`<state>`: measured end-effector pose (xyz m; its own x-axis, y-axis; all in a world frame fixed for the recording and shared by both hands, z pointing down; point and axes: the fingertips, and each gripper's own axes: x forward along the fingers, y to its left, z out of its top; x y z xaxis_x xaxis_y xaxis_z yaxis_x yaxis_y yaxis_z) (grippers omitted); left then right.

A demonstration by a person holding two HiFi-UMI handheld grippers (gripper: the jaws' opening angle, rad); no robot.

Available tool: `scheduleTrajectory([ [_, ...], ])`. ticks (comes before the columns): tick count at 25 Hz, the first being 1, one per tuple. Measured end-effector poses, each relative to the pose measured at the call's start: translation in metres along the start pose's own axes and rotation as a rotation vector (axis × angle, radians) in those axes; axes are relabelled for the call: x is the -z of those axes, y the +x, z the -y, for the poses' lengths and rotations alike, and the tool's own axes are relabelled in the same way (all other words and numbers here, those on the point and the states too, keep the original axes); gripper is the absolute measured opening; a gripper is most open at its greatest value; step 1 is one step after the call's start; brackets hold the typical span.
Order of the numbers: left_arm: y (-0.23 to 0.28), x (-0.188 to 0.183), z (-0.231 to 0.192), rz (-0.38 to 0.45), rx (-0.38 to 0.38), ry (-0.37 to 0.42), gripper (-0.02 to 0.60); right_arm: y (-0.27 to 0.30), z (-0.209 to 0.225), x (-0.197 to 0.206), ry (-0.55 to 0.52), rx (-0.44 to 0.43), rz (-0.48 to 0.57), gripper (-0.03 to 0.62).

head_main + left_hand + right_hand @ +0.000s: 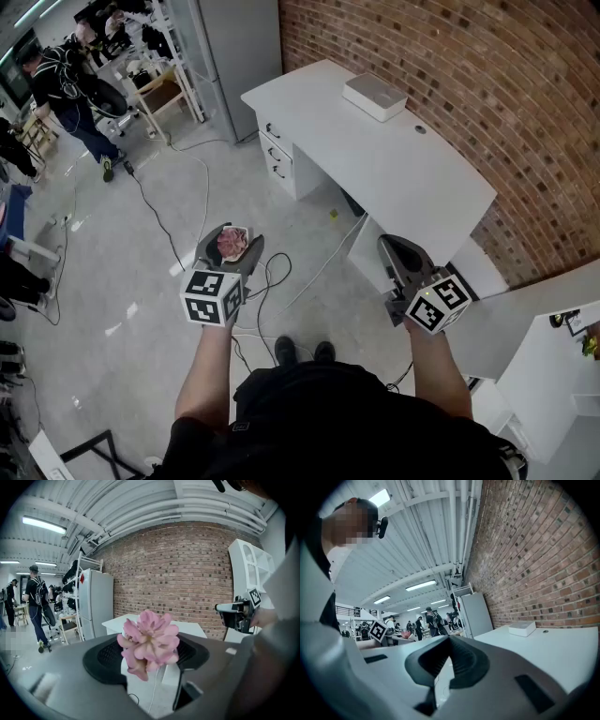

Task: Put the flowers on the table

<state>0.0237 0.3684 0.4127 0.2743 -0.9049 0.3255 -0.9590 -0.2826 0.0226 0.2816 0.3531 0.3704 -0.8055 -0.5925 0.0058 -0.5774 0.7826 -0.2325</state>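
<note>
Where I have the rig standing: on a grey floor (141, 281), just short of a white desk (412, 187) set against a brick wall (487, 75), with loose cables (272, 277) by the feet.
Left gripper (236, 238): tipped a little downward, jaws set wide and clamped on a pink flower (149, 641) that fills the gap between them.
Flower: held in the air above the floor, to the left of the desk and not on it; pale pink petals bunched in one head.
Right gripper (450, 638): held level, jaws together at the tips with nothing between them; from my head camera it shows against the near end of the desk.
Desk top: a flat white box (374, 96) lies near the far end, close to the wall, with a small round hole (420, 129) beside it.
Drawers (277, 155): at the desk's far end, pushed in.
Background: a tall white cabinet (96, 604) stands at the wall beyond the desk; a person in dark clothes (66, 84) is well apart from me, near shelving on the far left.
</note>
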Motion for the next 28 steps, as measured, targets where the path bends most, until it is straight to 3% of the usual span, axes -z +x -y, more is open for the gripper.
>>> scheduleTrajectory([
  [11, -0.011, -0.003, 0.032, 0.006, -0.043, -0.011, 0.302, -0.025, 0.0, -0.01, -0.042, -0.046, 0.014, 0.006],
  [17, -0.023, 0.002, 0.032, 0.001, -0.073, 0.001, 0.302, -0.035, -0.007, -0.014, -0.026, -0.077, 0.045, 0.008],
  [28, -0.027, 0.016, 0.018, -0.006, -0.107, -0.037, 0.302, -0.025, -0.01, 0.0, 0.017, -0.147, 0.01, 0.008],
])
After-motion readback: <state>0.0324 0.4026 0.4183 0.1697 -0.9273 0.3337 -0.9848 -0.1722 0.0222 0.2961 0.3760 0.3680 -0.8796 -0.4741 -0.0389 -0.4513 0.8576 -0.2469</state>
